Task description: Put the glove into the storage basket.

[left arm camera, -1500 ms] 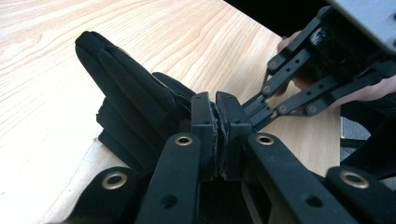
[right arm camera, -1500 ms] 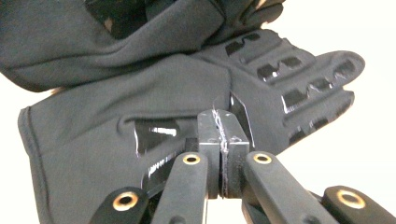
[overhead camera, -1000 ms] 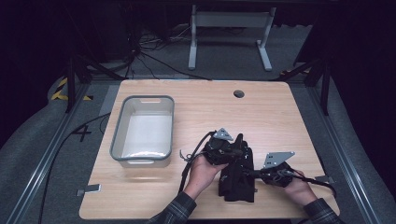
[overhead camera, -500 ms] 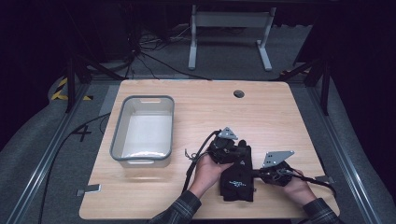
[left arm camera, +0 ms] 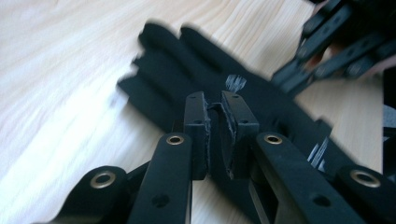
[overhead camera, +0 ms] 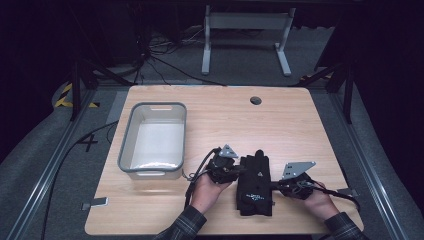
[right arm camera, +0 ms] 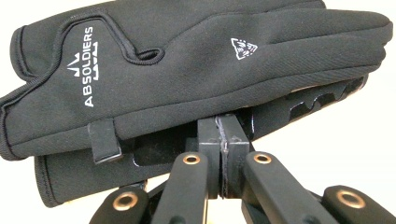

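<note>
High view is showing two black gloves being kept stacked near the front edge of the table (overhead camera: 225, 115), the upper glove (right arm camera: 187, 70) being laid over the lower glove (right arm camera: 70, 177), with a grey bin (overhead camera: 152, 106) being left well apart to the left.

The left gripper (left arm camera: 217, 109) is being held at the stack's left edge. Its jaws have just been opening a little and are being kept almost together, and a thin fold of the upper glove is being pinched between the pads, as far as can be told. The right gripper (right arm camera: 223, 123) is being pressed fully together, its tips being tucked under the upper glove at the edge of the lower one; whether any fabric is being caught there cannot be told.

Several risks are being judged from this:
- The left pinch is being made on very little cloth, so the fold is likely being lost if it is being pulled quickly.
- If the right tips are merely being rested there, the lower glove is being left free and may be dragged along with the upper one.
- With the stack being kept so close to the front edge, a glove may be pushed off the table by a careless pull towards the person.
</note>
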Demonstrator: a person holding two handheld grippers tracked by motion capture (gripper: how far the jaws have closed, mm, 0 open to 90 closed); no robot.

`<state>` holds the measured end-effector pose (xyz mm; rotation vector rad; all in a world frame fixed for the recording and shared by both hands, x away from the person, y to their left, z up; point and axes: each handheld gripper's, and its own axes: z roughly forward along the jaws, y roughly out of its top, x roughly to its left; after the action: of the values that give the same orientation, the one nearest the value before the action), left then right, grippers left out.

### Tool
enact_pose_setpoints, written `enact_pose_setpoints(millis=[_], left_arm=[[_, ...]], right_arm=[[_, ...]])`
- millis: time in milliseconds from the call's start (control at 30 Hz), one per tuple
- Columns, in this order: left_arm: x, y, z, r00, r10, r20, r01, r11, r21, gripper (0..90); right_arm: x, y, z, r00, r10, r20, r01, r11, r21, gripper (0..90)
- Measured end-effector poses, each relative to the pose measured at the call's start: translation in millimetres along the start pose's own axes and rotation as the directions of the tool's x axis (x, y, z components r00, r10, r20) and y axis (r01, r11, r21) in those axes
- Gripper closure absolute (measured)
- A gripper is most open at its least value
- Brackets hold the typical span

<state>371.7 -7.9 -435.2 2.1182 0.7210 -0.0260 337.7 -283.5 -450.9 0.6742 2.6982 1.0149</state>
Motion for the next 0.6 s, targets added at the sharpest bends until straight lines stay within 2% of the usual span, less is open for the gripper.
enact_pose_setpoints(millis=[100, 133, 233, 300, 500, 600], left_arm=[[1.0, -11.0, 1.6, 0.9990, 0.013, -0.043, -0.011, 0.9987, 0.050, 82.6], [1.0, -11.0, 1.6, 0.9990, 0.013, -0.043, -0.011, 0.9987, 0.050, 83.6], [0.1, -21.2, 6.4, 0.9992, 0.009, -0.038, -0.005, 0.9936, 0.112, 84.8], [-3.7, -24.7, 11.1, 0.9995, 0.018, -0.024, -0.014, 0.9918, 0.127, 85.7], [-15.1, -23.8, 13.7, 0.9990, 0.032, 0.031, -0.036, 0.9917, 0.123, 86.2], [-18.2, -23.2, 14.4, 0.9986, 0.033, 0.041, -0.037, 0.9936, 0.107, 86.1]], right_arm=[[0.3, -0.4, 0.6, 1.0000, 0.003, 0.001, -0.003, 1.000, -0.002, 90.0], [0.3, -0.4, 0.6, 1.0000, 0.003, 0.001, -0.003, 1.000, -0.002, 90.0], [0.5, -0.5, 0.7, 1.0000, 0.004, 0.001, -0.004, 1.000, -0.001, 90.0], [0.5, -0.6, 1.0, 1.0000, 0.004, 0.000, -0.004, 1.000, -0.001, 90.0], [0.9, -0.7, 1.3, 1.0000, 0.006, 0.001, -0.006, 1.000, -0.002, 90.0], [0.9, -0.6, 1.5, 1.0000, 0.006, 0.001, -0.006, 1.000, -0.003, 90.0]])
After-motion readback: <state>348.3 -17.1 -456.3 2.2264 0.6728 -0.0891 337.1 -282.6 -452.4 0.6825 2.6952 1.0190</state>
